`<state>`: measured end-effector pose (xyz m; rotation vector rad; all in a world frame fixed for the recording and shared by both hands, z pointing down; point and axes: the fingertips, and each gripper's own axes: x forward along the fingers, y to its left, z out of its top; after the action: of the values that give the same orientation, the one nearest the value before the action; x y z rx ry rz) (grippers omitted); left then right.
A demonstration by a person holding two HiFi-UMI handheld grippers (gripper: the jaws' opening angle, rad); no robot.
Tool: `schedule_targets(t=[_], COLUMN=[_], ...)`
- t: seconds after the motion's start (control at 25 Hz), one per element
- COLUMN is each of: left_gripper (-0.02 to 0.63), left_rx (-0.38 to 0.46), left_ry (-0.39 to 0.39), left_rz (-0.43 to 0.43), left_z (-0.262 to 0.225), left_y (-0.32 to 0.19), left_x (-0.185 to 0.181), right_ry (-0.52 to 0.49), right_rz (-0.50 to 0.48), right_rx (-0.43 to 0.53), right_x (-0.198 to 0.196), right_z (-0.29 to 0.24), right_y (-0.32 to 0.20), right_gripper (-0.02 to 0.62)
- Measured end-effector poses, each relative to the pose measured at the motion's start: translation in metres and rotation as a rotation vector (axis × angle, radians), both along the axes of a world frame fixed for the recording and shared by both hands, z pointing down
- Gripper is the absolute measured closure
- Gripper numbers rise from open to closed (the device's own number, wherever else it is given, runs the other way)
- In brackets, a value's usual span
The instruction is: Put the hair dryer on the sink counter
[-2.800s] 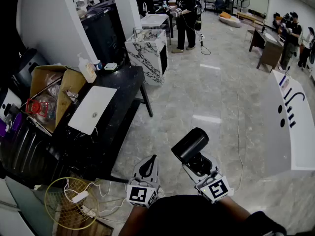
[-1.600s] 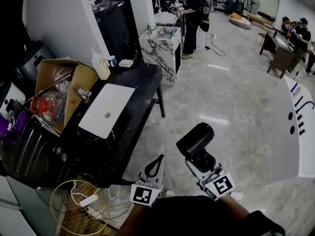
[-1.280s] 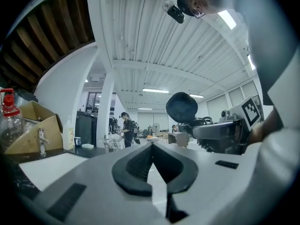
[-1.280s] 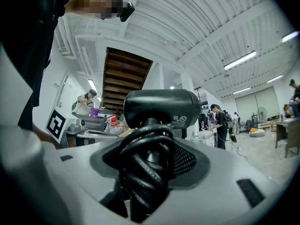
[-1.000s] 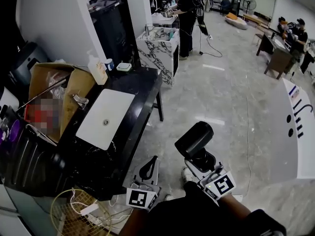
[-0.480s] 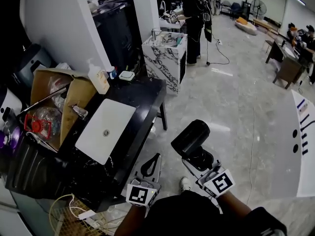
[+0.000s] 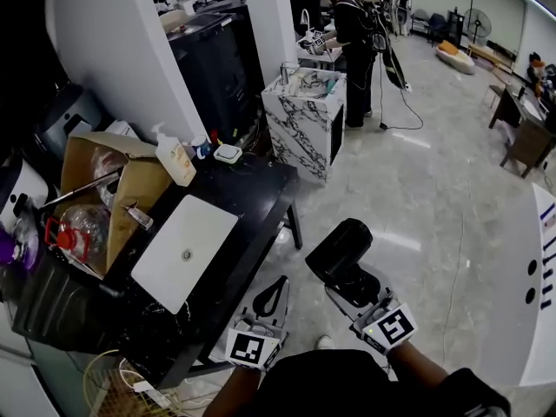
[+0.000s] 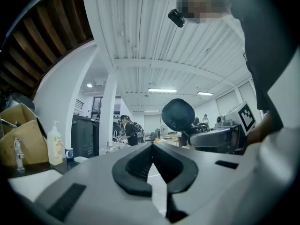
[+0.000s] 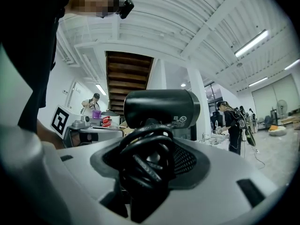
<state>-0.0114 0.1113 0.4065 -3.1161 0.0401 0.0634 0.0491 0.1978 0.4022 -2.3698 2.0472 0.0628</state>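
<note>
Shows the right gripper (image 9: pixel 149 157) clamped on the handle of a black hair dryer (image 9: pixel 159 108), with the coiled black cord (image 9: pixel 140 165) bunched between the jaws. Holds the barrel crosswise above them, label toward its right end. Catches, far behind at right, a standing person (image 9: pixel 233 125) with a backpack.

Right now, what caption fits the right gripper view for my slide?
The right tool shut on a black hair dryer, its cord bundled at the handle.
</note>
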Motion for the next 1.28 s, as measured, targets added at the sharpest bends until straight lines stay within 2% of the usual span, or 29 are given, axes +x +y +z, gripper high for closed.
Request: schedule_targets(t=[0.4, 0.88, 1.12, 1.28], left_gripper=[0.612, 0.612, 0.612, 0.612], left_rx=[0.011, -0.021, -0.03, -0.029], left_ry=[-0.013, -0.058, -0.073, -0.071], left_rz=[-0.056, -0.183, -0.216, -0.27], left_z=[0.02, 0.027, 0.029, 0.028], left_y=[-0.015, -0.115, -0.159, -0.194], left_x=[0.046, 0.09, 0.104, 0.11], right_ry=[0.002, -0.054, -0.07, -0.069], right_rz=[-0.057, -0.136, -0.194, -0.231], right_rx=[-0.011, -0.054, -0.075, -0.084], right_x=[0.058, 0.112, 0.12, 0.127], right_z=[0.013, 0.028, 0.032, 0.034], right_y=[-0.023, -0.112, -0.165, -0.2], right_gripper=[0.339, 0.339, 0.339, 0.339])
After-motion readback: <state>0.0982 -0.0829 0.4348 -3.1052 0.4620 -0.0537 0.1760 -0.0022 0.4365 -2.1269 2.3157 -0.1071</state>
